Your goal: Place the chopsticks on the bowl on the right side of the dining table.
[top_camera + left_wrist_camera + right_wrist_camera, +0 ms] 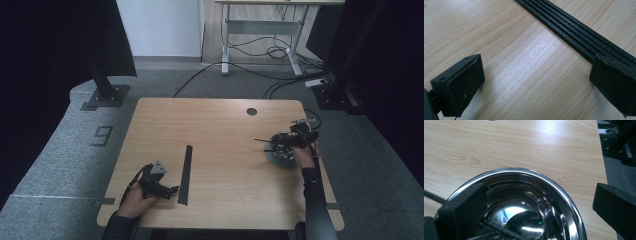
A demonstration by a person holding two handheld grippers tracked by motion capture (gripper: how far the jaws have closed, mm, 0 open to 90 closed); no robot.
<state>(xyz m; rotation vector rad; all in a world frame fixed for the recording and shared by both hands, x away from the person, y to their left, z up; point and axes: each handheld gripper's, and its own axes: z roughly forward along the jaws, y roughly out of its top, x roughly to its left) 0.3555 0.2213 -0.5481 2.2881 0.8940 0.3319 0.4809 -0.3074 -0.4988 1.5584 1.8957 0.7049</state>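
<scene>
Black ribbed strip (185,174), long and flat, lies mid-table beside the spread, empty left gripper (169,191); right gripper (541,205), jaws apart, hovers over the polished steel bowl (564,195); approach stage, judged; next, straddle and pinch the strip.

Black ribbed strip (185,174): long, flat on table, running 12-to-6, left of centre. Shiny steel bowl (564,195): upright at table's 3 o'clock edge, spoon (526,223) lying inside.
</scene>
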